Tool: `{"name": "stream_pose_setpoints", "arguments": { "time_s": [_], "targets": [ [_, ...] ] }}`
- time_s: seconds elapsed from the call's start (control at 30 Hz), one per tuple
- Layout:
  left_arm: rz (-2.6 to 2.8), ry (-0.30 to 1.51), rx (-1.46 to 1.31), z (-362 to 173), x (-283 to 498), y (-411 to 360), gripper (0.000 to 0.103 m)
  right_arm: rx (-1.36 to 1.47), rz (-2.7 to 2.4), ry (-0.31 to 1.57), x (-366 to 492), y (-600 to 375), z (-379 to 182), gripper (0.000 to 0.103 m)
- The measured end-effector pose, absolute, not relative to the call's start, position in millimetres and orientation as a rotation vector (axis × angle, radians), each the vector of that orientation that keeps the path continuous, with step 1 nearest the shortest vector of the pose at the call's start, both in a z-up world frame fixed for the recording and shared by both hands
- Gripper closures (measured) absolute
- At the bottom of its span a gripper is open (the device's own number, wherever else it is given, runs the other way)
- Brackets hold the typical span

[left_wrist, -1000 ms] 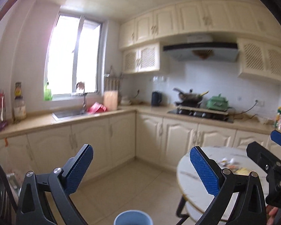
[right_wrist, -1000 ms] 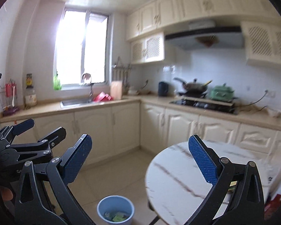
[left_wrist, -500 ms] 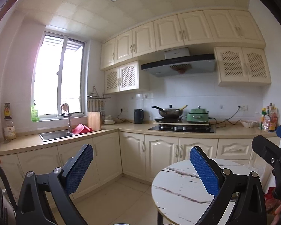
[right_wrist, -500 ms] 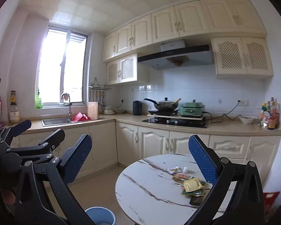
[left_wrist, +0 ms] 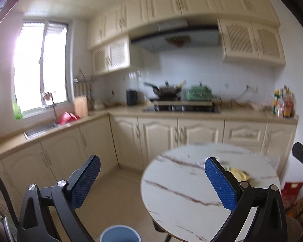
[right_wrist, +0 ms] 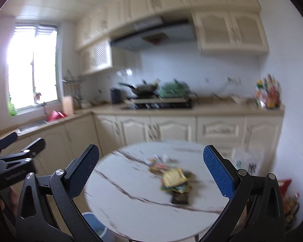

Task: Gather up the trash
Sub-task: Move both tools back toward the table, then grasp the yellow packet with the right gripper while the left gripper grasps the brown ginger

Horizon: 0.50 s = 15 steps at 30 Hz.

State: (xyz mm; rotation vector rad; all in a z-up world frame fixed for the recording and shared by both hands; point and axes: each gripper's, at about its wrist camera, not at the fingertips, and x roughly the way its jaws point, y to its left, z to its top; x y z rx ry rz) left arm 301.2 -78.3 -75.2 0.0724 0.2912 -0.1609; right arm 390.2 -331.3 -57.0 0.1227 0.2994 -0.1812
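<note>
A pile of wrappers (right_wrist: pixel 174 178), yellow, green and dark, lies on the round white marble table (right_wrist: pixel 131 207). My right gripper (right_wrist: pixel 151 171) hovers open above the table, the pile between its blue pads and farther off. My left gripper (left_wrist: pixel 152 183) is open and empty over the table's left edge. Part of the wrappers (left_wrist: pixel 239 174) shows past its right finger. A blue bin (left_wrist: pixel 120 234) stands on the floor below the table; its rim also shows as the bin (right_wrist: pixel 91 219) in the right wrist view. Both views are blurred.
Cream kitchen cabinets (left_wrist: pixel 159 133) and a counter with a hob, wok (left_wrist: pixel 167 89) and green pot run along the far wall. A sink (left_wrist: pixel 40 129) sits under the window at the left. Bags (left_wrist: pixel 293 193) lie on the floor right of the table.
Both views have tilted down and moved toward the table. The wrappers now appear larger and more central for the right gripper. The bin has come back into the left wrist view.
</note>
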Motion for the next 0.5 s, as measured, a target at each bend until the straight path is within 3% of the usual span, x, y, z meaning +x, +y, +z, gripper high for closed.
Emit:
{"name": "stream_pose_setpoints", "arguments": {
  "time_s": [0.5],
  "targets": [
    [-0.244, 0.575, 0.164, -95, 457, -175, 0.001, 0.112, -0.159, 0.785, 538, -424, -196, 0.000]
  ]
}}
